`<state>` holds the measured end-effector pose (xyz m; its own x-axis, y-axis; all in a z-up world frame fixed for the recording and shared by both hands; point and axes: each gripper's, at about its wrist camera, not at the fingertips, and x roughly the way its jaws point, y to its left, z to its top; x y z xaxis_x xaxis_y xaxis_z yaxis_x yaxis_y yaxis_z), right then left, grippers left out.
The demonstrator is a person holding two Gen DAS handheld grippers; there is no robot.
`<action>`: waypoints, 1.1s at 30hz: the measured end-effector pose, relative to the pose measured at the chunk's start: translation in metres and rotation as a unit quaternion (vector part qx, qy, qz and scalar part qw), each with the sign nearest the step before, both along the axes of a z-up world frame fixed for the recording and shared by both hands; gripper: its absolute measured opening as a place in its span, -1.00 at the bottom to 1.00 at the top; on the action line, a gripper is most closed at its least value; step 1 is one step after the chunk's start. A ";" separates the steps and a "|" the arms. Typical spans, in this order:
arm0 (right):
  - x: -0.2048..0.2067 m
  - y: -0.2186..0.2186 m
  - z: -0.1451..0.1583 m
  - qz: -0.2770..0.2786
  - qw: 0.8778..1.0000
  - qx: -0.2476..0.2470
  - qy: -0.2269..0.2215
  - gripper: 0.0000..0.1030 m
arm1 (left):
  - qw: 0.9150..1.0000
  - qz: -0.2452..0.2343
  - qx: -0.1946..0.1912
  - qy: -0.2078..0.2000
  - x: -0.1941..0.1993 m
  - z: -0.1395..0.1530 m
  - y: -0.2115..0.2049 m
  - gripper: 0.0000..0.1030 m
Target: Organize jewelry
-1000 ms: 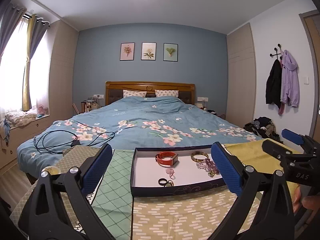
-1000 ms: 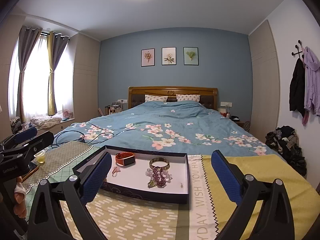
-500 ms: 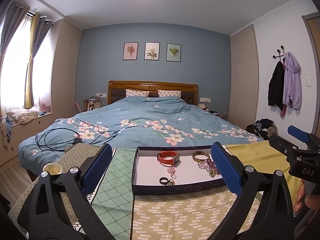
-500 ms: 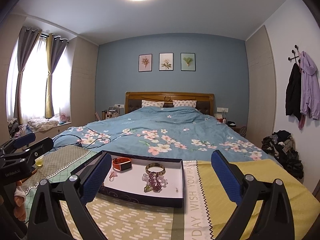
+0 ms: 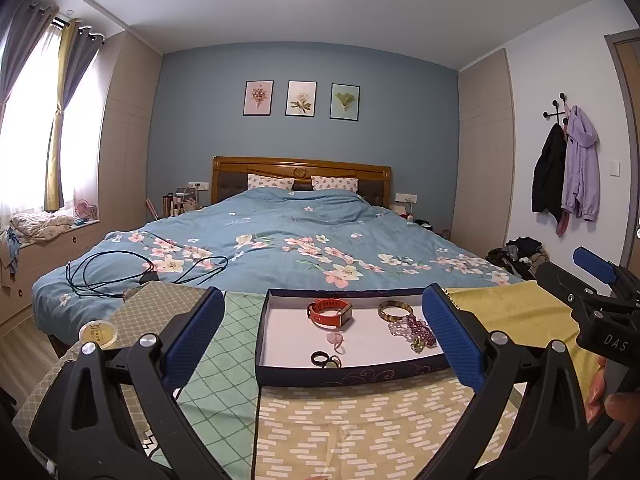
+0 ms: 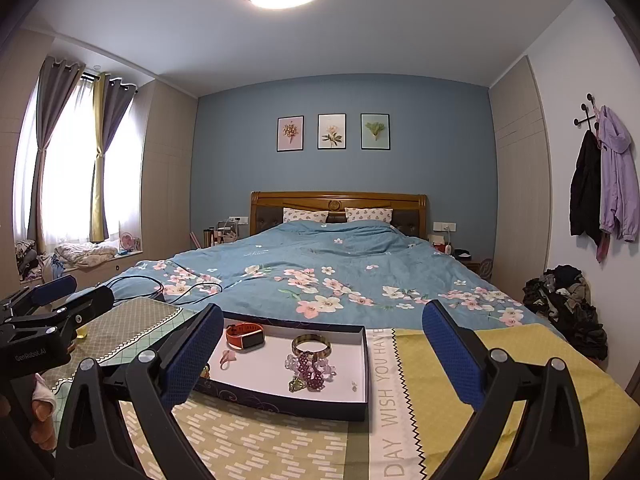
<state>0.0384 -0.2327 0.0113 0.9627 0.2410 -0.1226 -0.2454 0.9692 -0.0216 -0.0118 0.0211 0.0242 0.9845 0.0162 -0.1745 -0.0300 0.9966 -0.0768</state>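
A dark blue tray (image 5: 344, 374) with a white floor sits on the patterned cloths at the foot of the bed. It holds an orange watch (image 5: 329, 313), a gold bangle (image 5: 395, 309), a purple bead bracelet (image 5: 412, 328), a pink ring (image 5: 335, 338) and a black ring (image 5: 320, 358). The tray (image 6: 280, 402), watch (image 6: 245, 336), bangle (image 6: 311, 344) and beads (image 6: 310, 368) also show in the right wrist view. My left gripper (image 5: 322, 338) is open and empty, in front of the tray. My right gripper (image 6: 322, 350) is open and empty, in front of the tray.
A small round yellow tin (image 5: 98, 333) sits on the left cloth. A black cable (image 5: 120, 270) lies on the blue floral bed. Clothes are piled on the floor at right (image 6: 568, 300). The yellow cloth (image 6: 500, 392) spreads to the right of the tray.
Both grippers have pulled back and risen a little, so the tray sits slightly lower and farther in each view. Both stay open.
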 end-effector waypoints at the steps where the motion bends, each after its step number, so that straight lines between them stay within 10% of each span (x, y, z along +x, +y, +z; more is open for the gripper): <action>1: 0.001 0.000 0.000 0.000 1.000 -0.001 0.000 0.87 | 1.000 0.001 0.000 0.000 0.000 0.000 0.000 0.89; 33: 0.001 0.000 0.002 0.000 1.000 0.000 -0.002 0.87 | 1.000 -0.005 -0.005 0.000 0.000 0.000 -0.002 0.89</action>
<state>0.0390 -0.2323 0.0132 0.9631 0.2412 -0.1189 -0.2456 0.9691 -0.0233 -0.0118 0.0190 0.0238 0.9847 0.0046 -0.1743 -0.0200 0.9960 -0.0871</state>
